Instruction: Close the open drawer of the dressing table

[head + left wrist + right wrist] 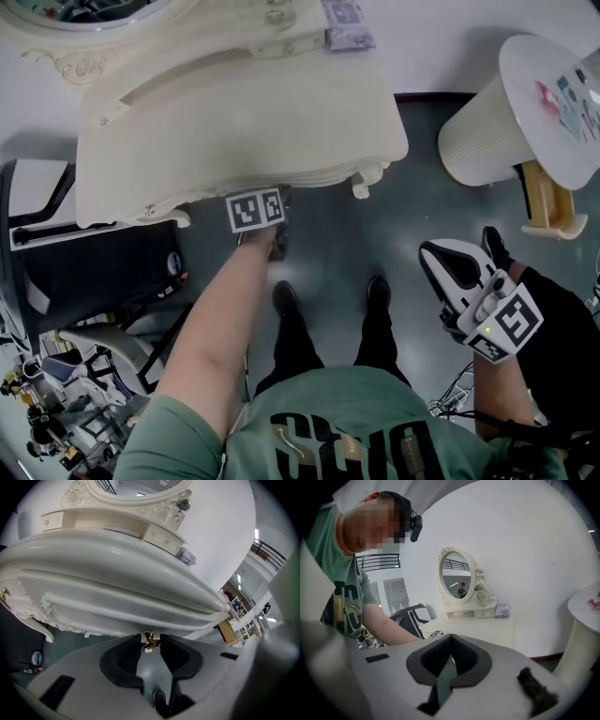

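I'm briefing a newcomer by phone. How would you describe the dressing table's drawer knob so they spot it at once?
Find the cream dressing table, its oval mirror on top. Along its wide curved front drawer, near the middle, a small brass knob sticks out. Unlike the knobs on the little drawers under the mirror, it sits between the left gripper's jaws.

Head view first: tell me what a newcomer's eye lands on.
The cream-white carved dressing table fills the head view's upper left. At its front edge, the left gripper is clamped on a small brass drawer knob. The right gripper hangs idle away from the table, jaws together.
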`<action>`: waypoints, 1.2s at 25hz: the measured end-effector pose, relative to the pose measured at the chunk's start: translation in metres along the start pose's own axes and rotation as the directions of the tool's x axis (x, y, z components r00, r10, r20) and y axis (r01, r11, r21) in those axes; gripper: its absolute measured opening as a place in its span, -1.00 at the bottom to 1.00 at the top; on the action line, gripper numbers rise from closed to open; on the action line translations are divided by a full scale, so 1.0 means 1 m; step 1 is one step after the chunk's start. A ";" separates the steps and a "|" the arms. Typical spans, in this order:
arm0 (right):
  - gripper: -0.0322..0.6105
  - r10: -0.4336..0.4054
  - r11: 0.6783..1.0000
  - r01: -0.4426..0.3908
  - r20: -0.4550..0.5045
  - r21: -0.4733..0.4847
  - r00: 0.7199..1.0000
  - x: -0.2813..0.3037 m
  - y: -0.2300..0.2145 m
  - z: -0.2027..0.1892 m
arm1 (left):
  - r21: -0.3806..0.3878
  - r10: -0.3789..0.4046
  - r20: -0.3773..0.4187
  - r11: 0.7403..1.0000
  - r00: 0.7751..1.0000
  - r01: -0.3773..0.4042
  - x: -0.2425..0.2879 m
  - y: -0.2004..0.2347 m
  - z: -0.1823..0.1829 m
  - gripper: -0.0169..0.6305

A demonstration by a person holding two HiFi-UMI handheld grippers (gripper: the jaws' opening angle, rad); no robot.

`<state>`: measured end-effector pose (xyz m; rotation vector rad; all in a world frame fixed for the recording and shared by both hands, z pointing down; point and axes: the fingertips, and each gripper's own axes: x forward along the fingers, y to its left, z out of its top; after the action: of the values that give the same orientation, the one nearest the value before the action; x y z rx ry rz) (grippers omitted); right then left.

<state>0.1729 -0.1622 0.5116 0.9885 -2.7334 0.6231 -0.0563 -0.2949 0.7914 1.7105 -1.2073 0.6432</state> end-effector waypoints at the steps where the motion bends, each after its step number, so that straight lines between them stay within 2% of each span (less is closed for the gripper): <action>1: -0.86 -0.001 1.000 0.001 0.000 0.002 1.000 0.000 -0.002 0.000 | -0.002 0.001 0.004 1.000 1.000 -0.001 0.001 0.000 0.001 -0.54; 9: -0.86 -0.007 1.000 0.007 -0.006 0.013 1.000 0.003 -0.011 0.000 | -0.022 0.004 0.029 1.000 1.000 -0.004 0.006 0.004 0.016 -0.54; 24: -0.86 0.004 1.000 -0.004 -0.004 0.017 1.000 0.013 -0.014 0.000 | -0.067 0.001 0.028 0.998 1.000 0.001 0.011 0.004 0.019 -0.52; 30: -0.86 0.003 1.000 -0.003 -0.013 -0.001 1.000 0.019 -0.004 0.000 | -0.046 0.003 0.045 0.999 0.999 -0.001 0.009 0.009 0.019 -0.51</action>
<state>0.1611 -0.1755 0.5180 0.9766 -2.7246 0.6257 -0.0626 -0.3164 0.7933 1.6941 -1.2460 0.5765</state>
